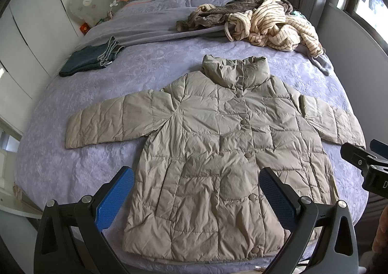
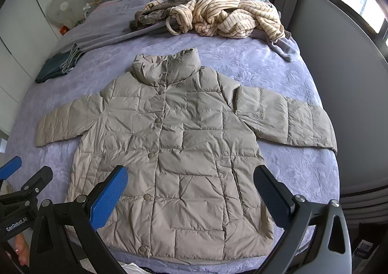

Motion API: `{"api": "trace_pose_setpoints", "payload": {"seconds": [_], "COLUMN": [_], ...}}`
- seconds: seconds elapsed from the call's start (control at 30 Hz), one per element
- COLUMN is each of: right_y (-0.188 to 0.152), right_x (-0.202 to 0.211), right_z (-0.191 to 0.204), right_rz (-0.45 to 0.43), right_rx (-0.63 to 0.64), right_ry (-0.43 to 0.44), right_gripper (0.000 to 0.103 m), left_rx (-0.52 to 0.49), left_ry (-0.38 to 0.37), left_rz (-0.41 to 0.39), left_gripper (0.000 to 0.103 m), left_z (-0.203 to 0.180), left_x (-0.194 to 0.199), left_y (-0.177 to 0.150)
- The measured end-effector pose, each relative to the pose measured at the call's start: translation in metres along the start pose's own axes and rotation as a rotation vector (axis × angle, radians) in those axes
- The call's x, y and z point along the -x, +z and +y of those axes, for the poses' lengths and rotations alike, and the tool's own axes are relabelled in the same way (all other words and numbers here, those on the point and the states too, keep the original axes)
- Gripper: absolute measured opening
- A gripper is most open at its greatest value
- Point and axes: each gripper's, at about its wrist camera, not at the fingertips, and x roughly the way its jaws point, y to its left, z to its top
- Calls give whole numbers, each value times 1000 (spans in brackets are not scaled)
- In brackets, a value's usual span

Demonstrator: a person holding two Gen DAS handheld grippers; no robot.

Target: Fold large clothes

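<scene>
While both grippers [image 1: 196, 197] [image 2: 190, 195] gape empty, beige jacket [image 1: 218, 152] flat, seemingly buttoned, on bed [image 1: 72, 165]

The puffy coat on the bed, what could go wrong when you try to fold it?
The puffy coat is thick and slippery-looking, so a folded sleeve may spring back open. Both the left gripper and the right gripper hang open above the hem, holding nothing, so a shallow pinch might grab only a thin layer and slip. The other sleeve lies near the bed's edge and could slide off.
</scene>
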Motion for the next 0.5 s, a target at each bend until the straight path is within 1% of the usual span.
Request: {"api": "trace_pose_setpoints", "payload": {"seconds": [0.5], "right_y": [0], "right_x": [-1], "right_z": [1], "right_rz": [1], "right_rx": [-1], "right_ry": [-1], "right_gripper": [103], "left_rx": [1], "left_ry": [1], "left_rz": [1], "left_gripper": [103], "left_z": [0], "left_x": [0], "left_y": [0]}}
